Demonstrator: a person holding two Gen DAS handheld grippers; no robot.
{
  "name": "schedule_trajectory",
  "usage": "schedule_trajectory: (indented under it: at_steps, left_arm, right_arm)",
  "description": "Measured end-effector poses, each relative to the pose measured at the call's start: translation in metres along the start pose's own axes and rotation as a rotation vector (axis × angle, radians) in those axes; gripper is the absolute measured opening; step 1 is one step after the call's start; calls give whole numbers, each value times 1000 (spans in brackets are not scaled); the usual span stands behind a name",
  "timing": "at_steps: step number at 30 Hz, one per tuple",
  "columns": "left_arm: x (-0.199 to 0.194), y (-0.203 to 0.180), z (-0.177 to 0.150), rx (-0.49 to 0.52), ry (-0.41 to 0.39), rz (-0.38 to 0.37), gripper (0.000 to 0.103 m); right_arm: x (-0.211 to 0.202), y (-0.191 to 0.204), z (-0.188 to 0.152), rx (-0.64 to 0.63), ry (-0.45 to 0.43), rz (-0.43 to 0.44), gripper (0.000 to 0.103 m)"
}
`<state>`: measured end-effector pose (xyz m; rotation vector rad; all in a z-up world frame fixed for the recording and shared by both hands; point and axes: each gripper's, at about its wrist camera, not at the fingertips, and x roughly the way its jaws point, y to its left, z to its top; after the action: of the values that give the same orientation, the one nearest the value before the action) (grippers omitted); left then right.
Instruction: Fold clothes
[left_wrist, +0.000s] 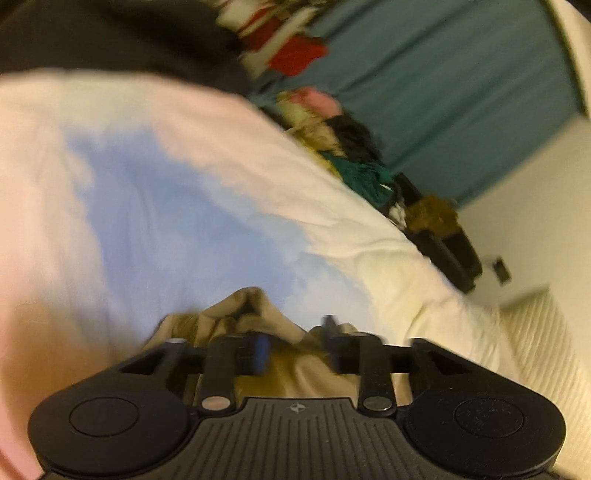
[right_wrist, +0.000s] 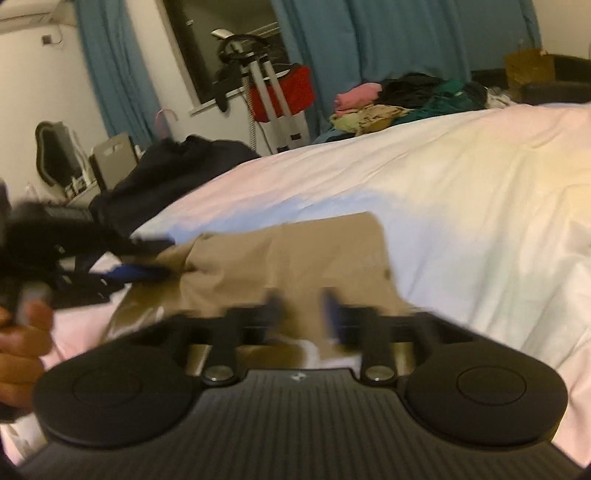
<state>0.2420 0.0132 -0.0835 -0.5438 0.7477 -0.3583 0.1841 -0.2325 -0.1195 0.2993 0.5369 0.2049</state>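
A white bed (right_wrist: 461, 192) is filling both views, its sheet tinted pink and blue by the light, with teal curtains (right_wrist: 388, 40) hanging behind and a heap of unfolded clothes (right_wrist: 417, 98) waiting along the far edge. A dark garment (right_wrist: 173, 166) is slumping off the bed's left side in the right wrist view.

Near the front edge, a tan garment (right_wrist: 295, 258) is lying on the sheet, part flat and part bunched toward its left end. It appears to be partway through a fold, with a panel already laid over and both tools letting go of it.

The left gripper (left_wrist: 295, 350) is hovering with its jaws apart over the bunched tan cloth, which shows in the gap but is not pinched. A hand (right_wrist: 20, 354) is holding that tool at the left of the right wrist view. The right gripper (right_wrist: 299, 306) is likewise spread wide above the garment's near edge, released, though blur is hiding the fine detail.

The next move is likely calling for fresh grips on the near edge or corners, then carrying them across for another fold.
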Motion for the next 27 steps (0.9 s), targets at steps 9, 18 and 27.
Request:
schedule_trajectory:
  at_steps: [9,18,27]
  left_arm:
    - [-31,-27,-46,268,-63,110,85]
    - [1,-21,-76,364,22,243,84]
    - [-27,-23,-94,358,78,270,84]
  right_arm:
    - [-25,7,-3,-23,-117,11,67]
    - [10,0,-19,-29,52,-74,46]
    - [-27,9,-32,31,66,-57,46]
